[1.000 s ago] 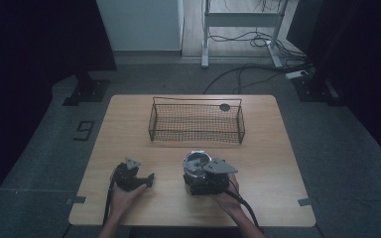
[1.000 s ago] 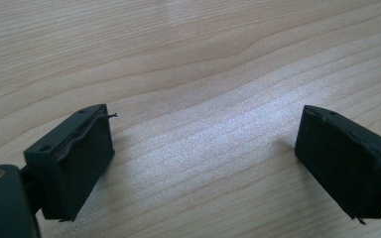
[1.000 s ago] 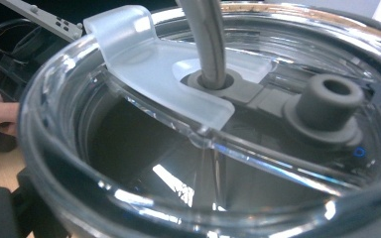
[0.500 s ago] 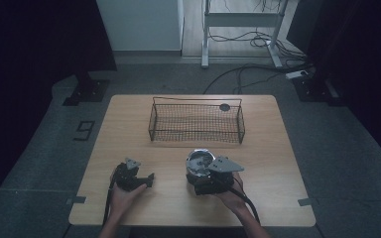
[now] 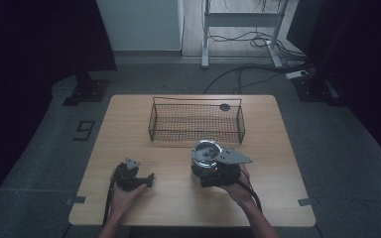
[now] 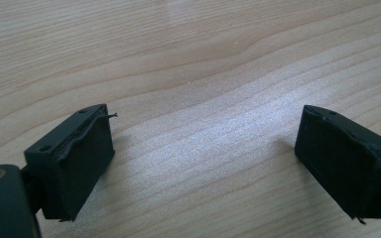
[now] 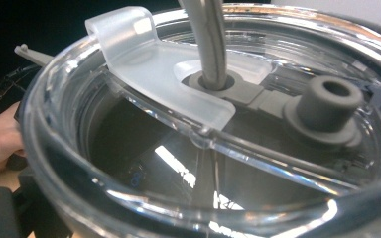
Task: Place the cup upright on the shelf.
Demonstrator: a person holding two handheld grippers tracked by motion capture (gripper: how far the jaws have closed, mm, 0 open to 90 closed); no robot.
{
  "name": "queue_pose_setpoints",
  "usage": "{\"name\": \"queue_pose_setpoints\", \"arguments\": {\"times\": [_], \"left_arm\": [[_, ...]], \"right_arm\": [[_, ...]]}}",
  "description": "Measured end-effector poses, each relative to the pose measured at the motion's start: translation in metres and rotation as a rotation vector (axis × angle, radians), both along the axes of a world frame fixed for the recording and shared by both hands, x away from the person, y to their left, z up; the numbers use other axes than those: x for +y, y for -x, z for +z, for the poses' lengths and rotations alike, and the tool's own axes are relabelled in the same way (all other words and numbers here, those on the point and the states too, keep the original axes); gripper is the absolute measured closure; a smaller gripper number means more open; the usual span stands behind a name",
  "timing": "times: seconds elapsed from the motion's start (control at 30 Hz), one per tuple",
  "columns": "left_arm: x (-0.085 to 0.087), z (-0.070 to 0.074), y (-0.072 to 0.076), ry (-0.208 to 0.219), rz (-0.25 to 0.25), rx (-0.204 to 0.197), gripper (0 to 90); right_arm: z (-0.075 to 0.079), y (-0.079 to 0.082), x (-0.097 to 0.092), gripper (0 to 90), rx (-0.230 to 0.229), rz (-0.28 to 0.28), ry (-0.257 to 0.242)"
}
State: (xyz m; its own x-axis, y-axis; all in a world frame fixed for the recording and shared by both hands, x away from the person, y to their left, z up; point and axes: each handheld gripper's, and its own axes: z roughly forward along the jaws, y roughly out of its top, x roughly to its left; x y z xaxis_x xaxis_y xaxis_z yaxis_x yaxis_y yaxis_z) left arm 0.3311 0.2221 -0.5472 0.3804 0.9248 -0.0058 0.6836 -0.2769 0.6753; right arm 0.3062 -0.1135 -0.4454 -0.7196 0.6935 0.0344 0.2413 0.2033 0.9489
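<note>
Tumbler (image 5: 206, 154) with a clear lid stands at the near right of the tabletop (image 5: 178, 198), just in front of the wire basket (image 5: 196, 123), with the right gripper (image 5: 218, 171) clamped on it from the person's side. In the right gripper view the lid (image 7: 188, 129) sits close to the camera, with its translucent flip tab (image 7: 149, 64), a grey plug (image 7: 327, 106) and a straw (image 7: 209, 39) rising through its hole. Near the left front edge, the left gripper (image 5: 131, 177) rests low over bare wood, its jaws wide apart with nothing between them.

Wire basket (image 5: 196, 123) blocks far side; near tabletop (image 5: 173, 193) btwn hands free.
</note>
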Motion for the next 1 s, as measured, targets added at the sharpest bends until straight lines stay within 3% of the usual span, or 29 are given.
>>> {"name": "queue_pose_setpoints", "arguments": {"times": [0.67, 1.0], "left_arm": [[0.0, 0.0, 0.0, -0.001, 0.0, 0.001, 8.0], [0.0, 0.0, 0.0, -0.001, 0.0, 0.001, 8.0]], "right_arm": [[0.032, -0.022, -0.009, 3.0, -0.028, -0.013, -0.016], [0.036, -0.033, -0.013, 3.0, -0.018, -0.028, -0.013]]}}
